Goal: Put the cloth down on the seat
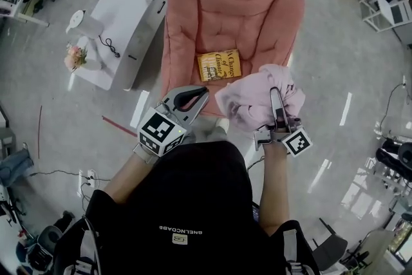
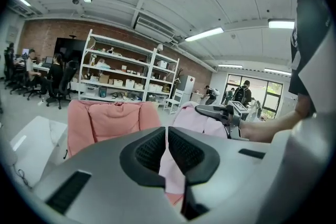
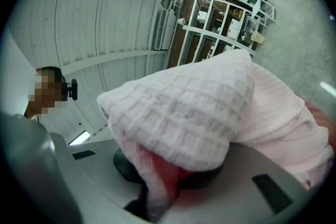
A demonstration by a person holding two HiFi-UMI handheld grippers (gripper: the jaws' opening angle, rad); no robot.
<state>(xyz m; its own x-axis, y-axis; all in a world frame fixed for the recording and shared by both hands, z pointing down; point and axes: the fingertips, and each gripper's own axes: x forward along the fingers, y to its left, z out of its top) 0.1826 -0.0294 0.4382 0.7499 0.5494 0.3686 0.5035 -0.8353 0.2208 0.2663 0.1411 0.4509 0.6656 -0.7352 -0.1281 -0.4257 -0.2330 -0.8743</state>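
Clamping a bunched pink cloth (image 1: 248,103) between closed jaws, the right hand-held gripper (image 1: 275,94) holds it over the front edge of the pink armchair's seat (image 1: 222,32), just beside a yellow book (image 1: 219,65) lying there. The left hand-held gripper (image 1: 201,93) hovers nearby, jaws together and empty.

My right gripper (image 1: 275,94) has its fingers clamped on the crumpled pale pink cloth (image 1: 248,103), which is bunched over the front right edge of the pink padded fabric seat (image 1: 219,9). My left gripper (image 1: 201,93) has fingers together with nothing between them, at the seat's front edge. A yellow paperback book (image 1: 219,66) lies flat on the seat, just beside the cloth. A white rectangular table (image 1: 125,6) stands left of the seat.
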